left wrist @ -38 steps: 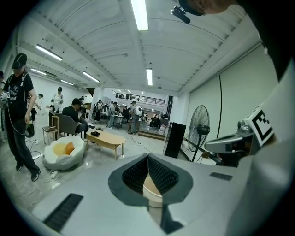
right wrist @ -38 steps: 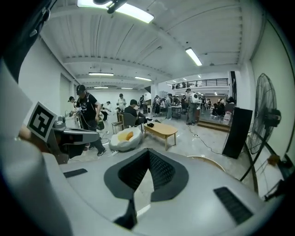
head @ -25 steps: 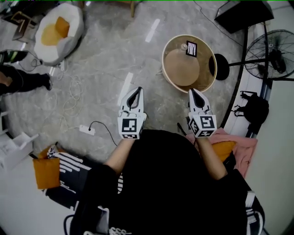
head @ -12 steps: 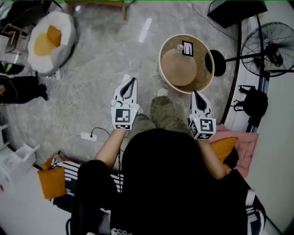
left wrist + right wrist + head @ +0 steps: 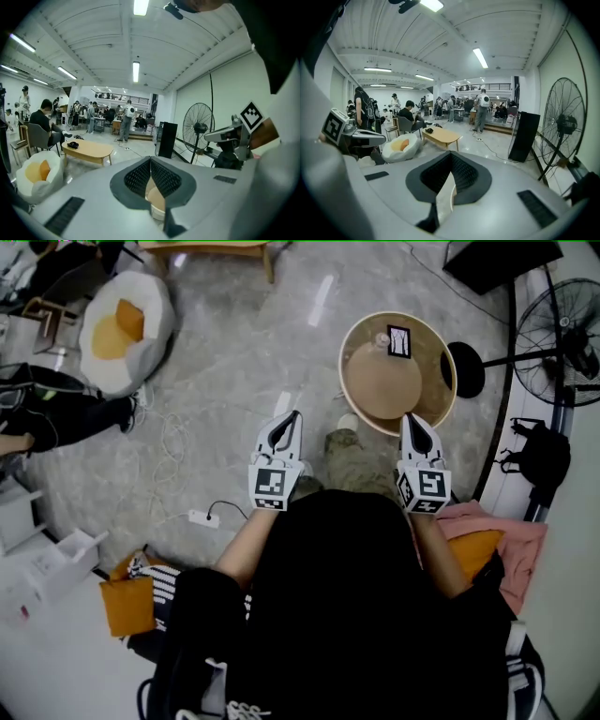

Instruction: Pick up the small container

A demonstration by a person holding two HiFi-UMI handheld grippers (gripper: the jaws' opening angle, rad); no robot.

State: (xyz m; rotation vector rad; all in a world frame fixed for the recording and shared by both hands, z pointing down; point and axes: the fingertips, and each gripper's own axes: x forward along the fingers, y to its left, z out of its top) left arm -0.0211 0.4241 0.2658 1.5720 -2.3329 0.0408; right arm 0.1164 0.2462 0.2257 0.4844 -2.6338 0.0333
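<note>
Both grippers' (image 5: 292, 416) (image 5: 411, 418) ribbed fingers (image 5: 138, 177) together; round tan table (image 5: 427, 381).

Ceiling strip lights (image 5: 136, 71) glow brightly; edges bend.

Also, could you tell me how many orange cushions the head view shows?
3. One orange cushion sits on the white beanbag, upper left; a second cushion on the floor, lower left; a third cushion on pink cloth, right. The person's body may hide others.
</note>
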